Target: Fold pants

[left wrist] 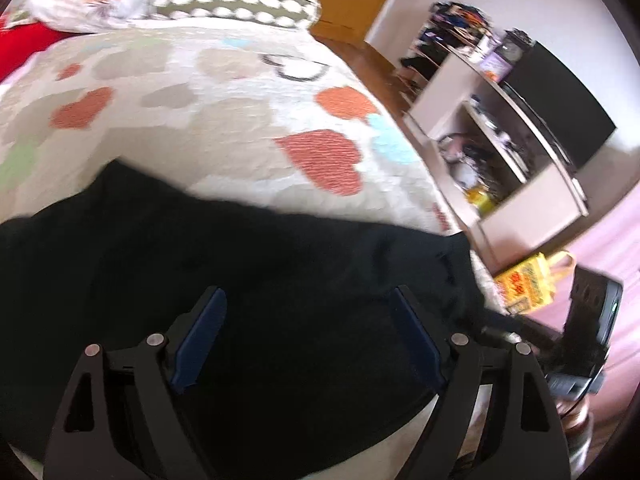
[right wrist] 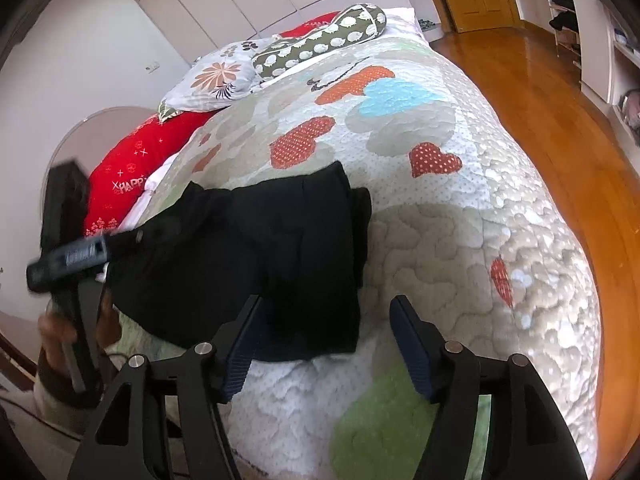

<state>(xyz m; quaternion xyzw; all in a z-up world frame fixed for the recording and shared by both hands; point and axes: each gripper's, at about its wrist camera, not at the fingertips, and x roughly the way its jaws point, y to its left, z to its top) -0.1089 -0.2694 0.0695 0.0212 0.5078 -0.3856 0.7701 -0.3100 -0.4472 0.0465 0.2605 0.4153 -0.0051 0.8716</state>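
Black pants (right wrist: 256,256) lie folded in a compact stack on the heart-patterned quilt (right wrist: 460,240). In the left wrist view the pants (left wrist: 248,264) fill the lower half of the picture. My left gripper (left wrist: 308,332) hovers over them, jaws wide apart, with nothing pinched between its blue pads (left wrist: 200,336). My right gripper (right wrist: 326,340) stands open at the stack's near right corner; cloth lies under its left pad (right wrist: 244,348) and nothing is gripped. The left gripper's body (right wrist: 68,260) appears blurred at the left of the right wrist view, held by a hand (right wrist: 60,332).
Pillows (right wrist: 320,44) and a red blanket (right wrist: 132,172) lie at the head of the bed. A wooden floor (right wrist: 560,112) runs along the bed's right side. Shelving with clutter (left wrist: 492,148), a black screen (left wrist: 560,104) and a yellow bag (left wrist: 528,284) stand beyond the bed.
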